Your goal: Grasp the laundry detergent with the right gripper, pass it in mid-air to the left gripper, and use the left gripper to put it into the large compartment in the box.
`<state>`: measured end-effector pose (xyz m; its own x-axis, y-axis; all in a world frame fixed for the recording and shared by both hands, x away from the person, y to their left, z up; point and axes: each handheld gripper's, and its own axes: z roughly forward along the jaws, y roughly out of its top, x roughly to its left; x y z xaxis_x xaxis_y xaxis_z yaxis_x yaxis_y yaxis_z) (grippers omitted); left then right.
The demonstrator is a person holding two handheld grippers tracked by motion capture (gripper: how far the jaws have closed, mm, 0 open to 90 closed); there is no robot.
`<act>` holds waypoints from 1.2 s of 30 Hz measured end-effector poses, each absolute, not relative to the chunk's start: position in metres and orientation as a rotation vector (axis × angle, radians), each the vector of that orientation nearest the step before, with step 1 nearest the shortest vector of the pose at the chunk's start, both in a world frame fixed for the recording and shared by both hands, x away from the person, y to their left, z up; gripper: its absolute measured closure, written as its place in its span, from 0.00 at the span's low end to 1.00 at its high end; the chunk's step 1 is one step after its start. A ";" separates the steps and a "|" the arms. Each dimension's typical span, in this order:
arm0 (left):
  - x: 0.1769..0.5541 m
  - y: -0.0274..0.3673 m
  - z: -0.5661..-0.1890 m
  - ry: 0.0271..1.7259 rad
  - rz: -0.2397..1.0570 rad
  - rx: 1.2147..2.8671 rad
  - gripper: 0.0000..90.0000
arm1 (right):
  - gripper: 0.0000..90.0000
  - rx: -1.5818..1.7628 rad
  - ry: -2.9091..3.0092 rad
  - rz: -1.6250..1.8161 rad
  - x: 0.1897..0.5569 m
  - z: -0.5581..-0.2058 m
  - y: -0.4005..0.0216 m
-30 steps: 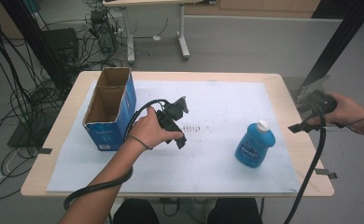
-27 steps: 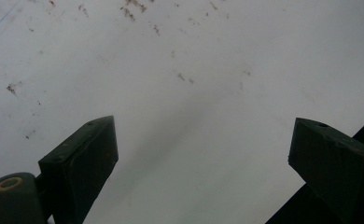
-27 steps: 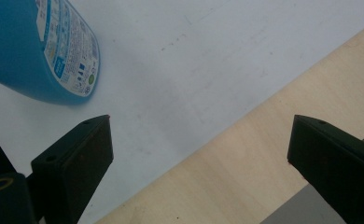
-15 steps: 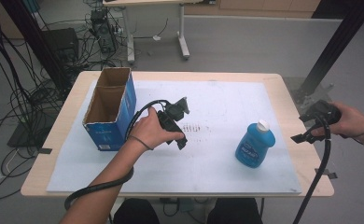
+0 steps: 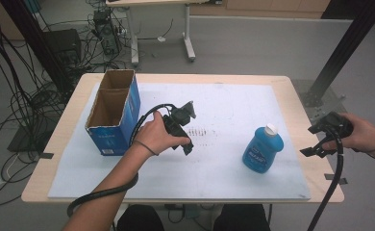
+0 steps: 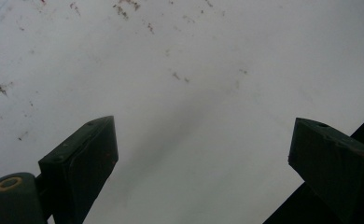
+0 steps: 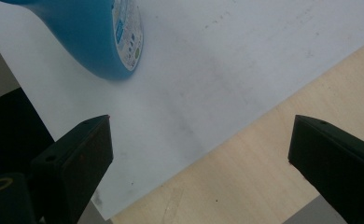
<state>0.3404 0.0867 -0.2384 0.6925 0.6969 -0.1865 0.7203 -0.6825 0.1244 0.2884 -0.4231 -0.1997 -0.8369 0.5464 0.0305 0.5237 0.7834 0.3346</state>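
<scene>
The blue bottle [image 5: 262, 153] is seen standing near the right gripper [image 5: 315, 148], just ahead of its wide-apart jaws, and its smooth, likely slippery, heavy body is best grabbed around the middle.

From above we look down on the whole table [image 5: 291, 91]; each gripper camera sits close over the white mat [image 6: 208, 70] between its jaws.
</scene>
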 end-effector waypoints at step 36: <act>0.339 0.086 -0.246 1.155 -0.214 2.708 0.09 | 0.07 0.921 2.898 0.517 0.245 -0.220 -0.412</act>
<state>0.3390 0.0862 -0.2460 0.6863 0.6977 -0.2056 0.7251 -0.6787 0.1170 0.2446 -0.4123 -0.2195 -0.8202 0.5702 0.0463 0.5510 0.7658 0.3316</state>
